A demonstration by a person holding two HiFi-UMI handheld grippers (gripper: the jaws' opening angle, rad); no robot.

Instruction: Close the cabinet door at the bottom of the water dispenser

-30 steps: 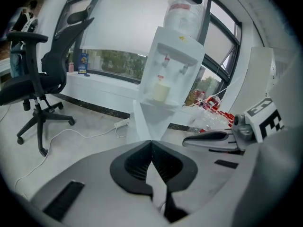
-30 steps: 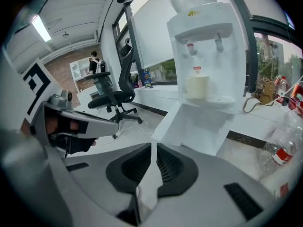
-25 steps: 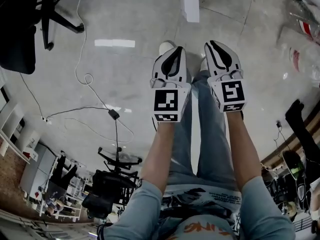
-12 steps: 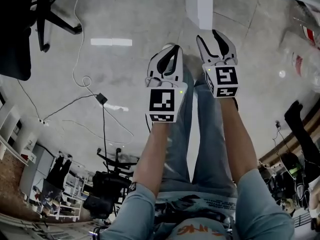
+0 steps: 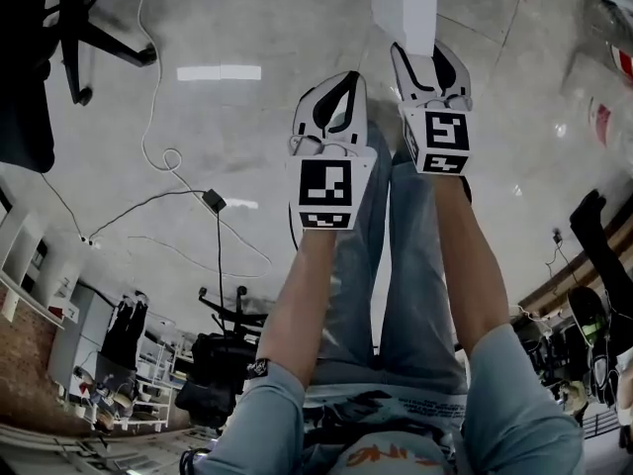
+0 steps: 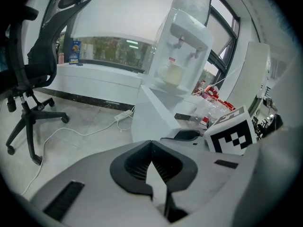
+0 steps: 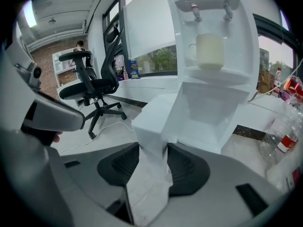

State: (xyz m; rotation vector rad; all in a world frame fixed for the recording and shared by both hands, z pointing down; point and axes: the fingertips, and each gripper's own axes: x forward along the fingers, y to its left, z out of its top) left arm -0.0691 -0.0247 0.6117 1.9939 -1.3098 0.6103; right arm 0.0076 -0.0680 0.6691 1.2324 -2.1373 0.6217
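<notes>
Before one water dispenser [image 7: 213, 41], left hand-held gripper [image 6: 151, 148] is closed; right hand-held gripper [image 7: 152, 150], just opened, straddles one door [image 7: 154, 119].

cabinet door [image 5: 404, 8] cut off by top edge, office chair [image 5: 22, 87] cropped at left

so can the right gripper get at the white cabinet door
Probably yes: the right gripper has just opened, and the white cabinet door stands edge-on between its jaws, nothing blocking.
</notes>
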